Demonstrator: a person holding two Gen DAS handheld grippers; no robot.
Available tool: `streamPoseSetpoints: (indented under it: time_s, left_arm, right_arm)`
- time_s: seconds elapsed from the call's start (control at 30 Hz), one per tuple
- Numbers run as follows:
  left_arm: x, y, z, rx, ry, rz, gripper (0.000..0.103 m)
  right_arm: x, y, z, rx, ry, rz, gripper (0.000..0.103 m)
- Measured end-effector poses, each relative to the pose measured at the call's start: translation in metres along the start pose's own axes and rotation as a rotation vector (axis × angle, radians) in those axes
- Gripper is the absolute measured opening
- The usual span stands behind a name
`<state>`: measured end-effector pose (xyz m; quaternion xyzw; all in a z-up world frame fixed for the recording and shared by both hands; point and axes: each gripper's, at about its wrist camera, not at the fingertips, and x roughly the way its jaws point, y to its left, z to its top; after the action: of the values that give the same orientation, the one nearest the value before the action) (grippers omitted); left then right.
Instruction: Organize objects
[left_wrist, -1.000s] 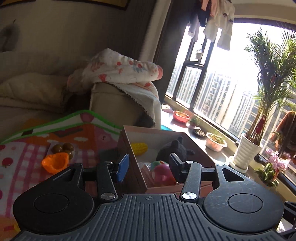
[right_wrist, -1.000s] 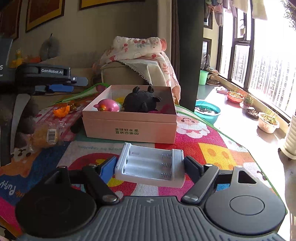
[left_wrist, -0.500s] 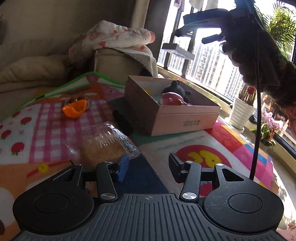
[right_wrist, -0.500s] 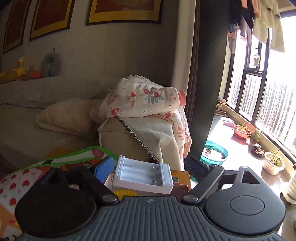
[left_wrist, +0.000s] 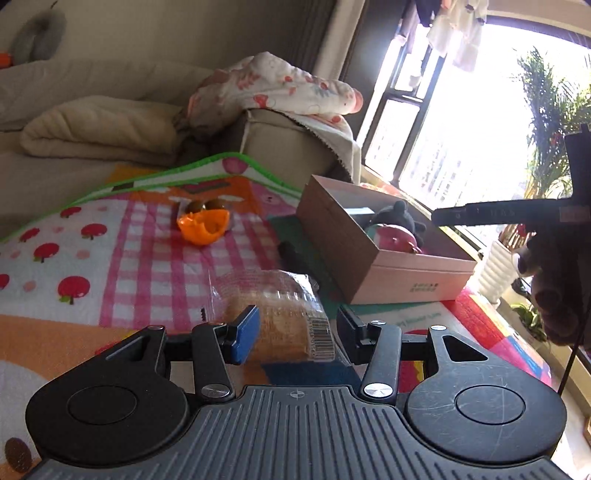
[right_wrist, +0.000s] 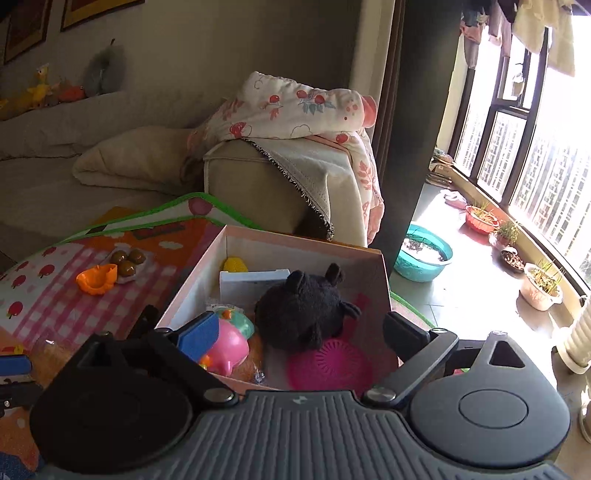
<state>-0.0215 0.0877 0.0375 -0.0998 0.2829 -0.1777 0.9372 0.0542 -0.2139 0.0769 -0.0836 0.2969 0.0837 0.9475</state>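
A pink cardboard box stands on a colourful play mat. In it lie a white battery holder, a black plush toy, a pink pig toy, a pink round disc and a yellow corn toy. My right gripper is open and empty above the box's near side. My left gripper is open, its jaws either side of a wrapped bread packet on the mat.
An orange toy cup and brown round fruits lie on the mat behind the packet. A sofa arm with a floral quilt stands behind the box. Plant pots line the window sill at right.
My right gripper has opened and let go of the white battery holder, which now lies in the box. My left gripper has moved down to the bread packet.
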Motion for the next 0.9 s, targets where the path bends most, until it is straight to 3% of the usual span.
streamPoseSetpoints:
  time_s: [0.1,0.3,0.53,0.6,0.8,0.9]
  left_arm:
    - [-0.001,0.0,0.005,0.014,-0.01,0.009,0.052]
    - [0.0,-0.005,0.003,0.02,0.016,0.013,0.052]
    - [0.019,-0.019,0.032,-0.006,0.027,-0.035,0.052]
    - [0.037,-0.019,0.048,-0.03,0.072,-0.03,0.052]
    - [0.107,-0.006,0.075,-0.121,0.23,0.091,0.052]
    - [0.136,-0.008,0.076,-0.089,0.301,0.126,0.051]
  right_arm:
    - [-0.009,0.007,-0.022,0.01,0.012,0.052,0.097]
    - [-0.027,0.037,-0.052,-0.095,-0.026,0.082,0.1]
    - [-0.016,0.04,-0.089,-0.035,0.025,0.058,0.101]
    - [-0.015,0.037,-0.1,-0.02,0.038,0.047,0.101]
    - [-0.016,0.029,-0.114,0.027,0.037,0.048,0.103]
    - [-0.013,0.027,-0.115,0.042,0.052,0.052,0.103]
